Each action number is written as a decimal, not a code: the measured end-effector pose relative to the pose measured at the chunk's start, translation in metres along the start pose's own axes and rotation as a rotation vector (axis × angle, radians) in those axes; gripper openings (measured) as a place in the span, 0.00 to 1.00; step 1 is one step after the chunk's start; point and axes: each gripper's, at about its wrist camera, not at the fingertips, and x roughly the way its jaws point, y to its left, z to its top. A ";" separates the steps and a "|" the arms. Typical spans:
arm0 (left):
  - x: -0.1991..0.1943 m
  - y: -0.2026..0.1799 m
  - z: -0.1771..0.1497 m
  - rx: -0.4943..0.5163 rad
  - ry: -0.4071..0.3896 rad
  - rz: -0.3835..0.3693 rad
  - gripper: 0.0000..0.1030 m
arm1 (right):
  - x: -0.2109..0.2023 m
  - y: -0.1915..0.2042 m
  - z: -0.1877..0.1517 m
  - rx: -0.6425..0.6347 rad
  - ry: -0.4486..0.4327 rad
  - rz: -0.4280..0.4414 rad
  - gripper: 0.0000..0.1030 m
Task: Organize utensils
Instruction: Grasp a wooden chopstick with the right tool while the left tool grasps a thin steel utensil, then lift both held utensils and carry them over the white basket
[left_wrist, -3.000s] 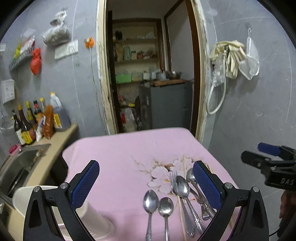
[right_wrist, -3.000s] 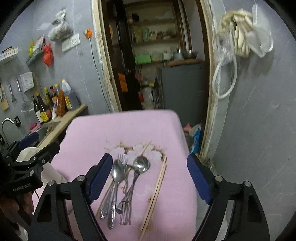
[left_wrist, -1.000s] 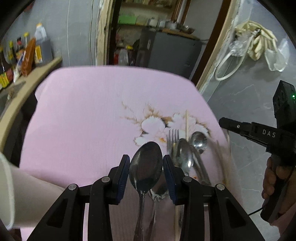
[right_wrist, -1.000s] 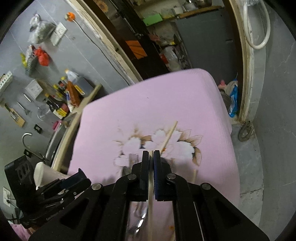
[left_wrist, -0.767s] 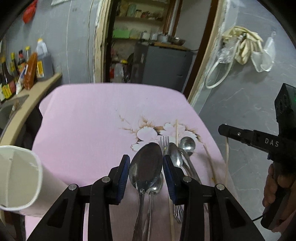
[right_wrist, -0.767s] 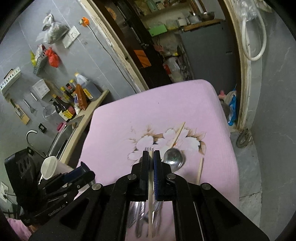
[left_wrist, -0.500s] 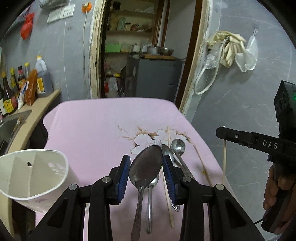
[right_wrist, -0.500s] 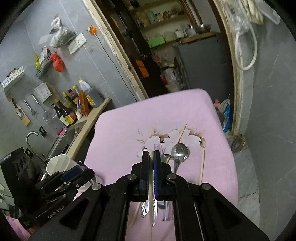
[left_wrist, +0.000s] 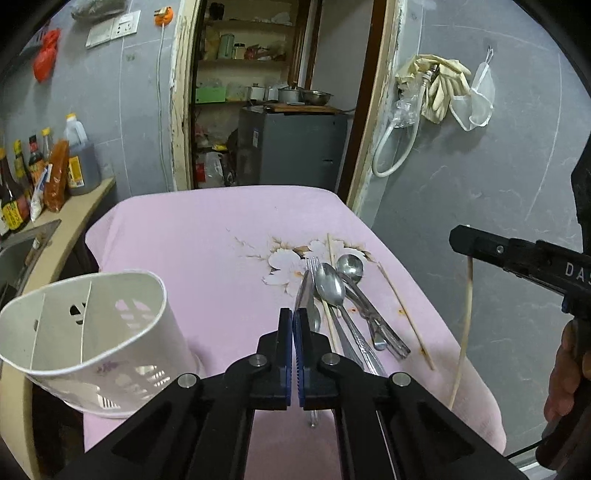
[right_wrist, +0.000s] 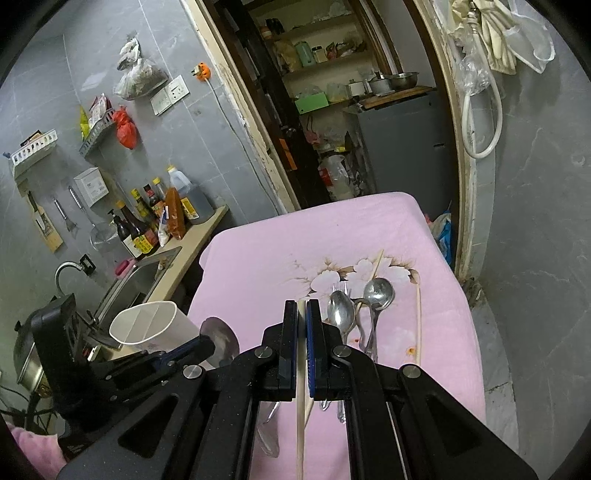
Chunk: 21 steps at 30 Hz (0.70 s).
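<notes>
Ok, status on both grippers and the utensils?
Left gripper shut on steel spoon, lifted. Right gripper shut on wooden chopstick. White divided plastic holder upright, unobstructed. Remaining cutlery pile on pink cloth.

Steel spoon (left_wrist: 303, 291) held edge-on above the cloth. Pale chopstick (right_wrist: 301, 387) held lengthwise. White divided holder (left_wrist: 88, 343) stands tilted, empty. Spoons (left_wrist: 331, 285), a fork (left_wrist: 313, 264) and chopsticks (left_wrist: 404, 314) lie heaped on the cloth.

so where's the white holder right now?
The white holder sits at the pink table's left edge beside the sink, left of the left gripper.
</notes>
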 end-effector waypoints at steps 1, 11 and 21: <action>-0.002 0.000 0.000 0.003 -0.005 -0.001 0.02 | -0.002 0.002 -0.001 0.000 -0.004 0.000 0.04; -0.066 0.014 0.031 -0.014 -0.128 0.051 0.02 | -0.034 0.044 0.036 -0.021 -0.226 0.106 0.04; -0.160 0.091 0.076 -0.100 -0.344 0.257 0.02 | -0.019 0.145 0.078 -0.094 -0.450 0.286 0.04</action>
